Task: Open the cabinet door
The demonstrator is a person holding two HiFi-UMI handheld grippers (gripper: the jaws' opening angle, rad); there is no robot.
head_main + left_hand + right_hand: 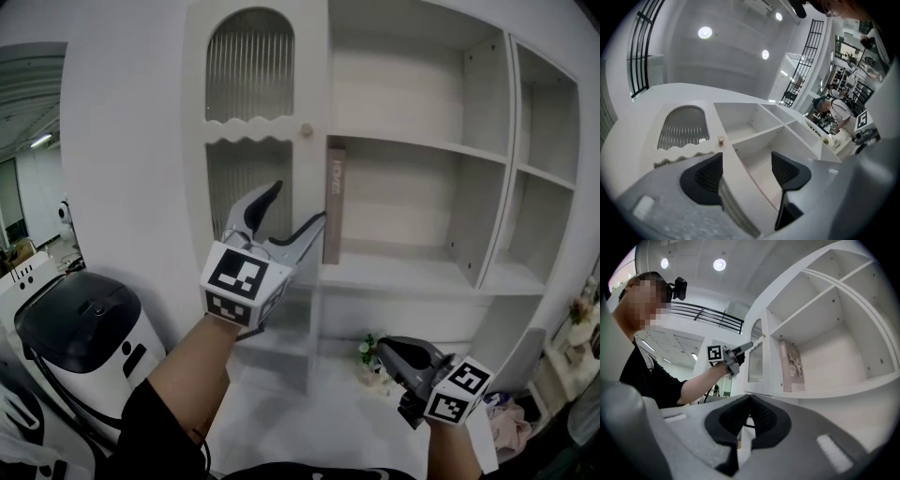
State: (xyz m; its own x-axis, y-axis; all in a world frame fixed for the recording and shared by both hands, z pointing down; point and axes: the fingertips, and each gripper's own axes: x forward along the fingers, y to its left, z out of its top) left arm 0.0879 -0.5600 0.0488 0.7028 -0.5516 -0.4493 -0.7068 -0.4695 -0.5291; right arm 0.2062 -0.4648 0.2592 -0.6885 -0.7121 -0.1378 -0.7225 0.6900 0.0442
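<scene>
At far left stands a white machine with a black lid (80,319). The cabinet door (249,66) is shut, with its small knob (306,130) on the right edge. Your left gripper (298,204) hovers before the door's lower pane, below the knob, jaws spread wide and gripping nothing. A book (335,202) stands on the shelf just right of it. Your right gripper (386,351) hangs low, jaws closed together, empty.

The left tongs (298,204) are held high and tilted upward, jaws spread wide, gripping nothing. The bare left forearm (187,367) reaches up and forward out of a black sleeve (150,427). The right tongs (384,349) hang lower, about level, jaws closed together and empty.
</scene>
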